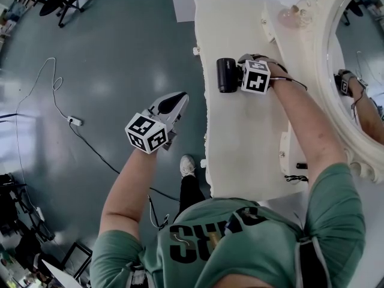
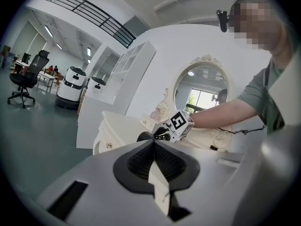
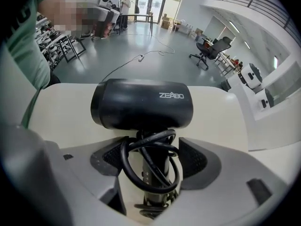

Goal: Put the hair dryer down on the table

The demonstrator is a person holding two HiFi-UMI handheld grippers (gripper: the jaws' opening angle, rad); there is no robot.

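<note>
The black hair dryer [image 1: 227, 75] [image 3: 141, 104] lies on the cream dressing table [image 1: 240, 143], barrel crosswise, near the table's left edge. Its handle, with the black cord looped around it, sits between the jaws of my right gripper [image 1: 239, 75] [image 3: 149, 157]. The jaws stand wide, with a gap showing between each pad and the handle. My left gripper [image 1: 174, 101] [image 2: 153, 147] hangs over the floor left of the table, its pads meeting, nothing in it. The left gripper view shows the right gripper [image 2: 164, 133] at the dryer [image 2: 145, 136] from afar.
An ornate oval mirror [image 1: 360, 41] stands along the table's right side. A pink glass item [image 1: 290, 17] sits at the back of the table. A power strip with its cable [image 1: 74, 120] lies on the grey floor; an office chair [image 1: 66, 2] is far left.
</note>
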